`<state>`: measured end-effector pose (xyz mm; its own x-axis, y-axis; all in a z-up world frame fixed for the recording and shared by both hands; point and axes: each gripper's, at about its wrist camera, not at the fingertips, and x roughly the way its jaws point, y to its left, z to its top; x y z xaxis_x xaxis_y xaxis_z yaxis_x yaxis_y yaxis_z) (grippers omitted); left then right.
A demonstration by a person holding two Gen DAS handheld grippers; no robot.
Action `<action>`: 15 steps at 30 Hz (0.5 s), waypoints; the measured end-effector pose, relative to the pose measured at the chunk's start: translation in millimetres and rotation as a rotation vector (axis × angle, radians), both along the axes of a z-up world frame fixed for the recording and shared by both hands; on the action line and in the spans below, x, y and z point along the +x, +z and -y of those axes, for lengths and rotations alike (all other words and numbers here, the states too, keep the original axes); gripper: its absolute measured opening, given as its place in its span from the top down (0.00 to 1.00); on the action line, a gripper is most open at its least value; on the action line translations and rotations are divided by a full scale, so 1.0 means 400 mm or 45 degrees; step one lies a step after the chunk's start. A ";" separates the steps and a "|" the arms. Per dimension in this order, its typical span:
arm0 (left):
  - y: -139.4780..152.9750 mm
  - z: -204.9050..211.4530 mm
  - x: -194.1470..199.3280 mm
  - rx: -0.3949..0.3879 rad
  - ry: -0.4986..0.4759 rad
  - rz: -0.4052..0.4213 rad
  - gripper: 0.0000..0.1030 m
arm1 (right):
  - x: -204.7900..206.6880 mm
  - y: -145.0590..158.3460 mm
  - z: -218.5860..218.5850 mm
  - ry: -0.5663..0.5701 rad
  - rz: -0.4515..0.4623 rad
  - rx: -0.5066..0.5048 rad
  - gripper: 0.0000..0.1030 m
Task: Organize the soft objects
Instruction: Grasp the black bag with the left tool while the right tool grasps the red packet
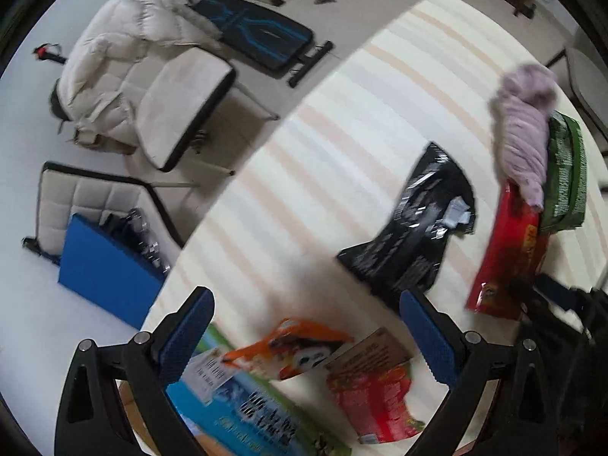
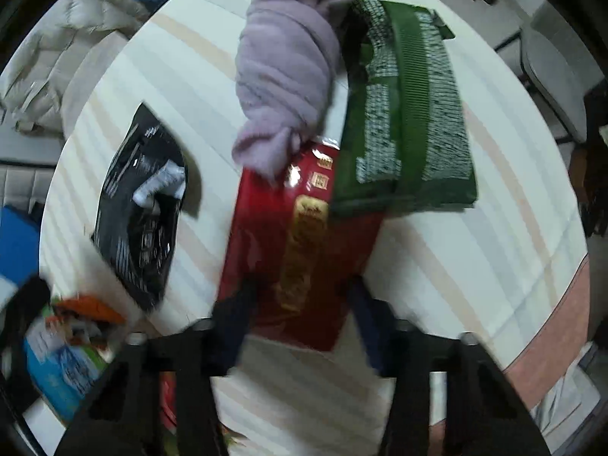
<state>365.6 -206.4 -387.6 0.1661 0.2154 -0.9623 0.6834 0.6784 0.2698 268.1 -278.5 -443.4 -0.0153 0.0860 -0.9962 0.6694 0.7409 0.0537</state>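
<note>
A round table [image 1: 342, 144] with a striped cloth holds several soft packets. My left gripper [image 1: 307, 338] is open above an orange packet [image 1: 300, 349], a red packet [image 1: 372, 399] and a blue-green packet [image 1: 243, 406]. A black packet [image 1: 414, 228] lies mid-table. My right gripper [image 2: 300, 311] has its fingers on both sides of the near end of a long red packet [image 2: 296, 235]; whether they touch it is blurred. A rolled lilac towel [image 2: 288, 68] and a green packet [image 2: 406, 114] rest on the red packet's far end.
Beside the table stand padded chairs [image 1: 182, 106], one draped with a cream puffer jacket [image 1: 110, 60]. A blue box [image 1: 106, 281] sits on another chair. A black and blue bench [image 1: 258, 34] lies on the floor. Another chair [image 2: 551, 72] stands at the right.
</note>
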 end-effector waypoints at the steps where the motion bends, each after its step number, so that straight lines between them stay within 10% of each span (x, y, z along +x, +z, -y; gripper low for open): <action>1: -0.014 0.017 -0.004 -0.002 -0.025 -0.028 0.02 | -0.009 0.004 -0.001 0.031 -0.008 0.004 0.75; 6: -0.082 0.083 -0.014 -0.007 -0.096 -0.118 0.02 | -0.067 -0.011 0.036 0.035 -0.041 0.169 0.71; 9: -0.130 0.120 -0.021 0.023 -0.134 -0.146 0.02 | -0.082 -0.001 0.067 -0.022 0.008 0.196 0.46; 12: -0.173 0.149 -0.025 0.054 -0.164 -0.162 0.03 | -0.073 0.004 0.098 -0.075 0.036 0.206 0.43; 15: -0.182 0.160 -0.023 0.006 -0.144 -0.179 0.17 | -0.071 0.007 0.124 -0.118 0.053 0.219 0.42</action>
<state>356.3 -270.4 -460.4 0.0532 0.2074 -0.9768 0.7866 0.5939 0.1689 239.7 -328.0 -440.5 0.0417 0.2542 -0.9663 0.7289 0.6537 0.2034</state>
